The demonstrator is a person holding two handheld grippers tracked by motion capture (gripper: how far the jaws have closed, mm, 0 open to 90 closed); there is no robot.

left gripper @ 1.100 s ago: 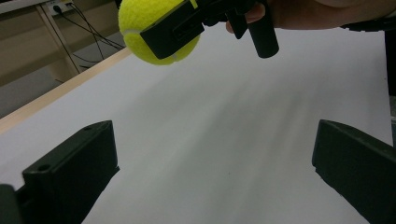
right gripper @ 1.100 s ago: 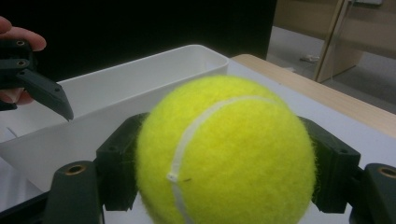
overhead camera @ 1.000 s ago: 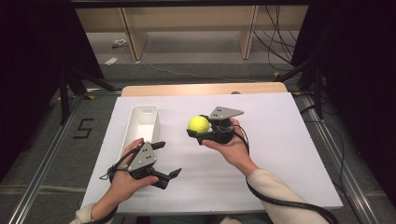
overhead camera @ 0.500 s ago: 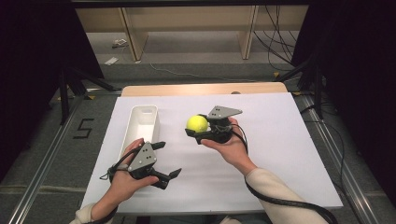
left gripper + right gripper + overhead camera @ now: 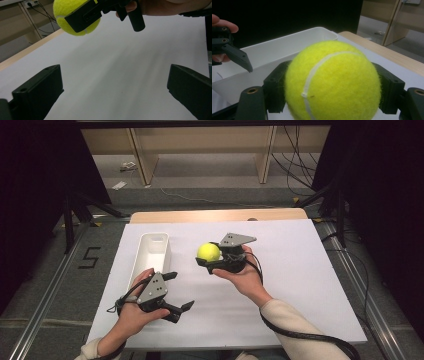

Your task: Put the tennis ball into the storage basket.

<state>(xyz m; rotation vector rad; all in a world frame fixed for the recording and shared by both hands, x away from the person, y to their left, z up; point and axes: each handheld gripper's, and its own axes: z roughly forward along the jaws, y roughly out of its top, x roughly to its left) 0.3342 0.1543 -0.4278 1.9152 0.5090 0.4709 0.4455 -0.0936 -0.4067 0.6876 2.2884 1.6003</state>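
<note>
Nearest the person, the left gripper (image 5: 176, 292) rested low over the white table cover (image 5: 300, 285), its jaws spread wide and holding nothing; in the left gripper view the two black jaws stood far apart with bare cover between them. It seemed parked there to stay out of the way, its tips pointing toward the middle of the table, ready to help if called on.

A little farther in, the right gripper (image 5: 207, 257) was closed on a yellow tennis ball (image 5: 208, 251). The right gripper view showed the ball (image 5: 332, 82) pinched across its middle, one jaw pressed against each side, the white seam running down its face. Gripping at the widest part looked deliberate: a round, fuzzy ball would slip out of a hold taken off-centre. From the left gripper view the ball (image 5: 75, 17) hung clear above the table, so it was carried, not resting.

Just beyond and to the left of the ball stood the white rectangular bin (image 5: 152, 252), long side running away from the person, open top up and apparently empty. The ball was aimed toward it, near its rim (image 5: 287, 40) but not yet over the opening, so the likely intent was to drop it inside.

Past the cover's far edge lay the wooden table edge (image 5: 215, 215).
</note>
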